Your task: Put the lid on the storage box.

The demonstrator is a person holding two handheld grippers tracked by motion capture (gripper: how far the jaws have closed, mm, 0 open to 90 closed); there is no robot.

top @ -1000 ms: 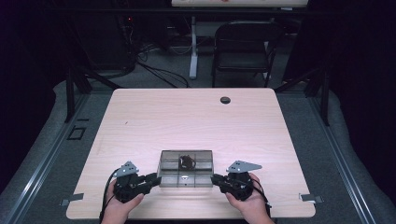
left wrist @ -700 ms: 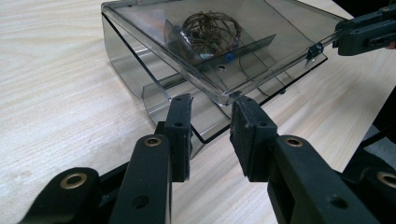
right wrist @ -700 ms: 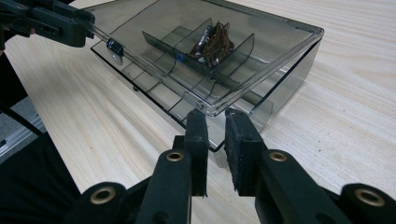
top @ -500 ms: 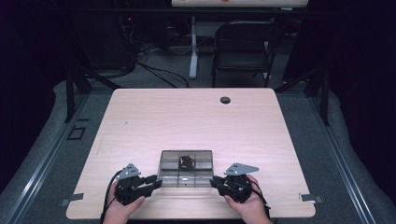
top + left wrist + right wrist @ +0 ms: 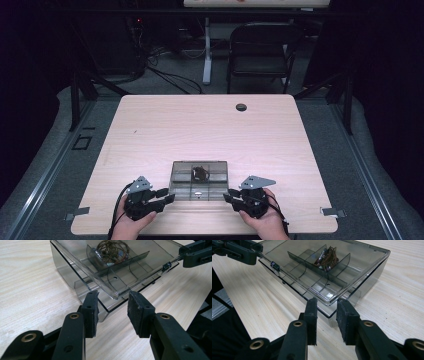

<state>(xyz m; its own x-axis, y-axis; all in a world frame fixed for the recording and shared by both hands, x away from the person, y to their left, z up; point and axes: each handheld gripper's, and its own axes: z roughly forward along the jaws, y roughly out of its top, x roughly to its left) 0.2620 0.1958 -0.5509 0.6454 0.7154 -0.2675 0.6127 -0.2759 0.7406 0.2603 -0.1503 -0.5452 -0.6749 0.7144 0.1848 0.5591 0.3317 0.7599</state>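
Observation:
A smoky clear compartment box [image 5: 200,177] lies near the table's front edge, with a brown wire coil [image 5: 200,173] in a far compartment. My left gripper [image 5: 169,196] is at the box's near left corner and my right gripper [image 5: 227,196] at its near right corner. In the left gripper view the left gripper [image 5: 112,307] is open, its jaws just opening, the box [image 5: 117,277] corner between the pads untouched. In the right gripper view the right gripper [image 5: 326,312] is likewise open and has just been opening around the other box [image 5: 352,272] corner. The coil [image 5: 327,256] lies loose inside.
The light wooden table [image 5: 210,130] has a dark cable hole [image 5: 241,107] near its far edge. A folding chair [image 5: 260,55] stands behind it. Metal brackets [image 5: 77,214] sit at the near corners. Dark floor rails run along both sides.
The jaws of both grippers stand wider apart than a second ago. Hands and box have stayed where they were.

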